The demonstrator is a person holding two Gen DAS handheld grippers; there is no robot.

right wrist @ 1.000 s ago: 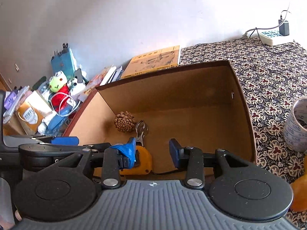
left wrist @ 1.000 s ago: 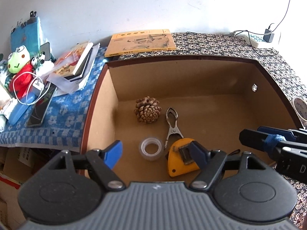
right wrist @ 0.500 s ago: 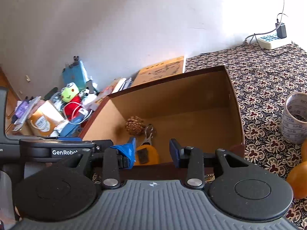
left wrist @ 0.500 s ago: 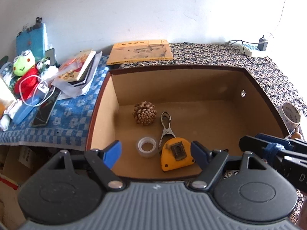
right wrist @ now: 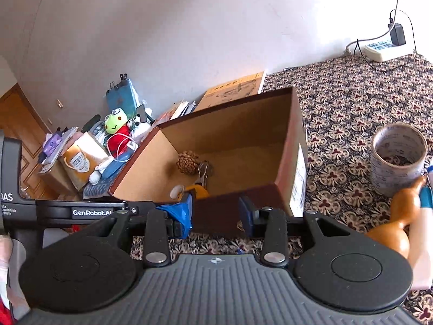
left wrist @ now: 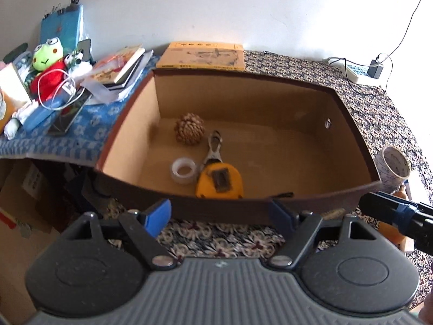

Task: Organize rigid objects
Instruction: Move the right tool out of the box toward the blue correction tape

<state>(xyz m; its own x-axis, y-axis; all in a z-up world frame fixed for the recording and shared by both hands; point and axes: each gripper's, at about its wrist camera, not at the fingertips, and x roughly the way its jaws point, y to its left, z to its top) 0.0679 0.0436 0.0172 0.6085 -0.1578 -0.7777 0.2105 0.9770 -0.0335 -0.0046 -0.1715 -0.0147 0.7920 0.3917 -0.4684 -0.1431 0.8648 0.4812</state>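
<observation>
A worktop (left wrist: 379, 108) in a dark floral cloth is carrying an open brown box (left wrist: 224, 208), a yellow booklet (left wrist: 201, 59), a white power strip (left wrist: 356, 72), a wide tape roll (right wrist: 397, 159) and an orange gourd (right wrist: 397, 222).

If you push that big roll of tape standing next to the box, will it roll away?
Probably not at first: the big tape roll stands on its flat end on the patterned cloth, so it would likely slide or tip. Once on its round side it could roll. It looks hollow, so probably light for its size.
</observation>
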